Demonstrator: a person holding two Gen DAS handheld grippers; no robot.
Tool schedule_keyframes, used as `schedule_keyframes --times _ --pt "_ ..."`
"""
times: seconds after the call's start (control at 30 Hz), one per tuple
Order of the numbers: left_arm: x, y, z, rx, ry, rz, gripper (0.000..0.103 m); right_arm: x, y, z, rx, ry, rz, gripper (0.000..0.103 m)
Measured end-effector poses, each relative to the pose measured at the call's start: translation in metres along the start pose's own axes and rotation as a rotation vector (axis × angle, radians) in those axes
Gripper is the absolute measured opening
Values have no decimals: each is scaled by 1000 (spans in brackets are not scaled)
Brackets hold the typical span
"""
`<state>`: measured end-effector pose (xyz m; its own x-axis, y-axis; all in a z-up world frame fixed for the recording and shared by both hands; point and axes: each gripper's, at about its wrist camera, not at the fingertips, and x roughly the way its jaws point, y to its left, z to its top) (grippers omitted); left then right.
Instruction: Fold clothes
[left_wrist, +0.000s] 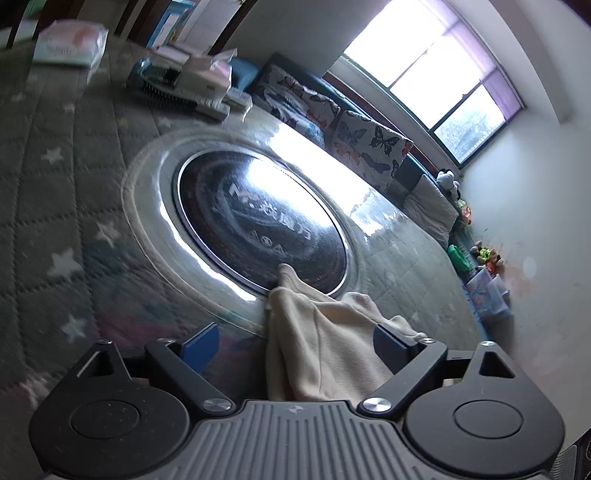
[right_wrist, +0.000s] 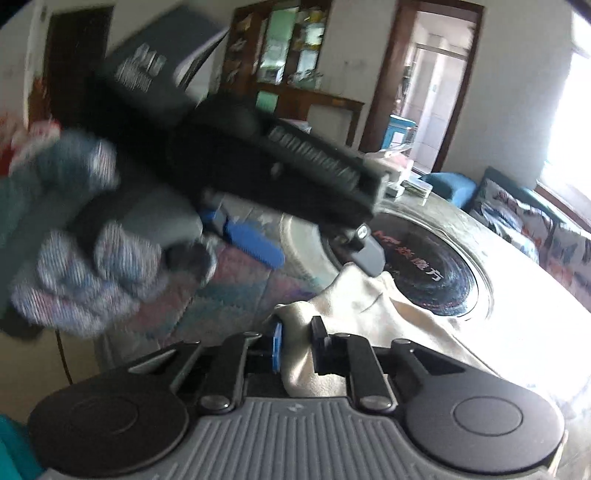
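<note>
With the right gripper pinched on an edge of the cream garment lying over the glass-topped table and the left gripper spread wide around it unclamped, the thin pinch may slip when lifted.

Home living room, butterfly-print sofa cushions under a window, round table with quilted cover, wooden cabinet, doorways.
</note>
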<state>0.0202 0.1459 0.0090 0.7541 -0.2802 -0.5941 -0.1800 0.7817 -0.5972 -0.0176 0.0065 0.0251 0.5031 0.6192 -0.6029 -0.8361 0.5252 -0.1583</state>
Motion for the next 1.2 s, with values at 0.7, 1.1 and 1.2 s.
schedule_keyframes --times 0.7,1.1,1.2 --pt "29 9 -6 -140 97 -56 18 -40 -27 -14 159 -75 39 16" --pt "30 5 -7 -99 95 -38 18 -75 -123 -70 428 -19 -325 21" --pt "31 3 -6 -85 92 -28 18 -71 -153 -89 510 -14 -391 22"
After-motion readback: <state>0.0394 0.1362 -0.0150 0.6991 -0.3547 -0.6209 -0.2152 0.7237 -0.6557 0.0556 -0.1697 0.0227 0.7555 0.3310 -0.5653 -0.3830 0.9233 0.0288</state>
